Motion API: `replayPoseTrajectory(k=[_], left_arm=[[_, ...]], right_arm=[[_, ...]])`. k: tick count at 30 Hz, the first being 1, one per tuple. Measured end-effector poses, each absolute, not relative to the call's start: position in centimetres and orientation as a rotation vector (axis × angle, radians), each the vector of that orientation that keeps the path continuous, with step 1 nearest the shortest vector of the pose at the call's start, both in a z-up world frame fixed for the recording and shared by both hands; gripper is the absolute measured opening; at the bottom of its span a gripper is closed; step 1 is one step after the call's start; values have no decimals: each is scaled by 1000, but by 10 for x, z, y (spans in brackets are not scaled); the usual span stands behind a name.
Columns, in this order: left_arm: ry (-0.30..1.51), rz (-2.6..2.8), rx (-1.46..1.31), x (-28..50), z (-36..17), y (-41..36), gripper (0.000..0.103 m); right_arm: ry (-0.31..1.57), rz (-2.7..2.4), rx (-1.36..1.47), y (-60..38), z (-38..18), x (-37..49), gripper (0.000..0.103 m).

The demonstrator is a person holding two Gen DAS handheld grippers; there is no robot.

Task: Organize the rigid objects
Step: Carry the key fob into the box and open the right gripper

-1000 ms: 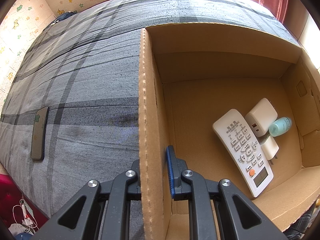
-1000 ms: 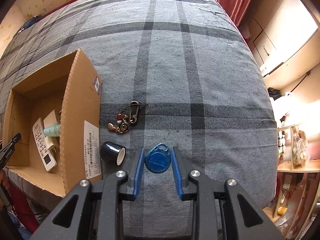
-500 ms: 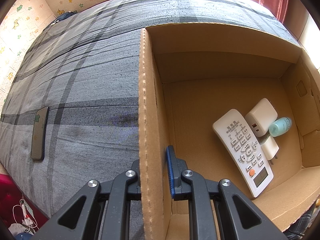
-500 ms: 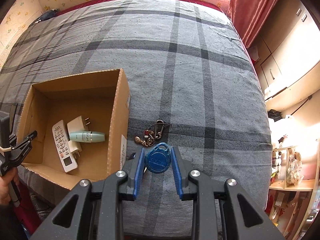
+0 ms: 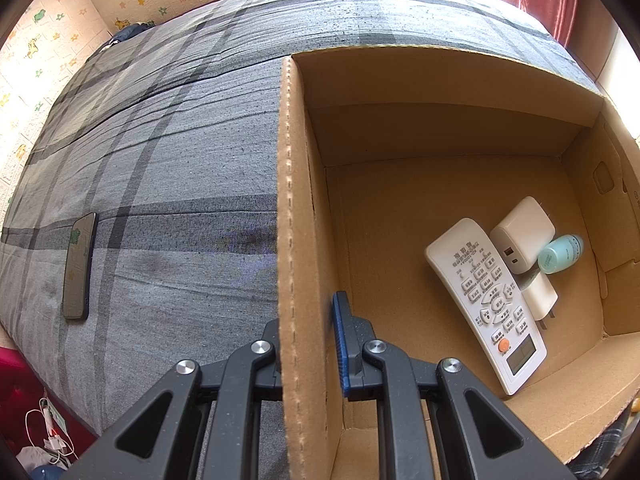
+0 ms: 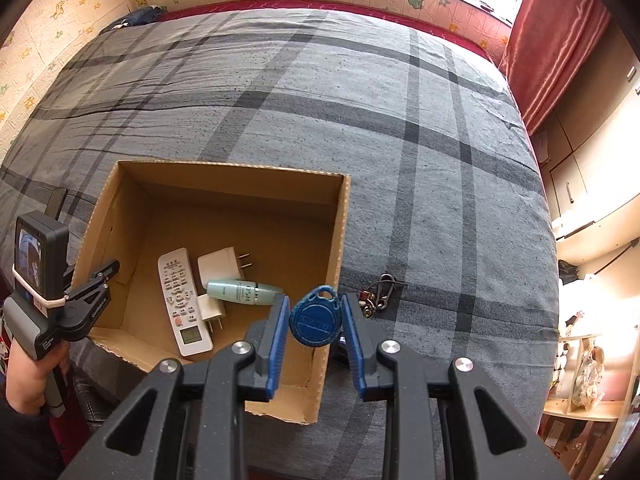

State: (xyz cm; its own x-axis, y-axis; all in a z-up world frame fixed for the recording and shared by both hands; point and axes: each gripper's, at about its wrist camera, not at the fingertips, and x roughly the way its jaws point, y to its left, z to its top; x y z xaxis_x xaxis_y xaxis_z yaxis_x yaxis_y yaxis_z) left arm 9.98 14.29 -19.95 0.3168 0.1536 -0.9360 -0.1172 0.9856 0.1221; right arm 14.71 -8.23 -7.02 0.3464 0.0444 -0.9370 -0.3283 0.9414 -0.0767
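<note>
My right gripper (image 6: 315,316) is shut on a round blue key fob (image 6: 316,320) and hangs over the right wall of the open cardboard box (image 6: 338,248). Inside the box lie a white remote (image 6: 182,300), a white charger (image 6: 220,264), a smaller white plug (image 6: 210,308) and a teal tube (image 6: 242,293). My left gripper (image 5: 306,320) is shut on the box's left wall (image 5: 294,200), one finger inside, one outside. The same remote (image 5: 486,300), charger (image 5: 522,234) and teal tube (image 5: 560,254) show in the left wrist view.
The box stands on a grey plaid bed (image 6: 360,100). A key bunch with a carabiner (image 6: 378,290) lies just right of the box. A dark phone (image 5: 79,266) lies on the bed left of the box. A person's hand (image 6: 24,376) holds the left gripper's handle.
My right gripper, still holding the blue fob, has risen and travelled left from the bed to above the box's right wall. The left gripper and the box have stayed put.
</note>
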Motion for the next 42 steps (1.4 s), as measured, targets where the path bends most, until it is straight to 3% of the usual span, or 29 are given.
replayPoseTrajectory(k=[12, 36, 37, 39, 40, 42], left_arm=[[1236, 178, 33, 99, -200, 143, 15], [1236, 178, 28, 99, -200, 144, 16], [1237, 178, 29, 99, -200, 144, 16], [1237, 178, 31, 99, -200, 144, 16], [1237, 178, 30, 99, -199, 144, 16], [1237, 178, 29, 99, -199, 144, 16]], right_arm=[[1203, 343, -333, -21, -85, 144, 28], [1324, 400, -315, 23, -174, 157, 30], [1324, 401, -312, 22, -174, 157, 33], [1317, 400, -289, 20, -172, 158, 58], [1309, 398, -276, 19, -170, 158, 62], [1296, 393, -262, 18, -164, 158, 82]])
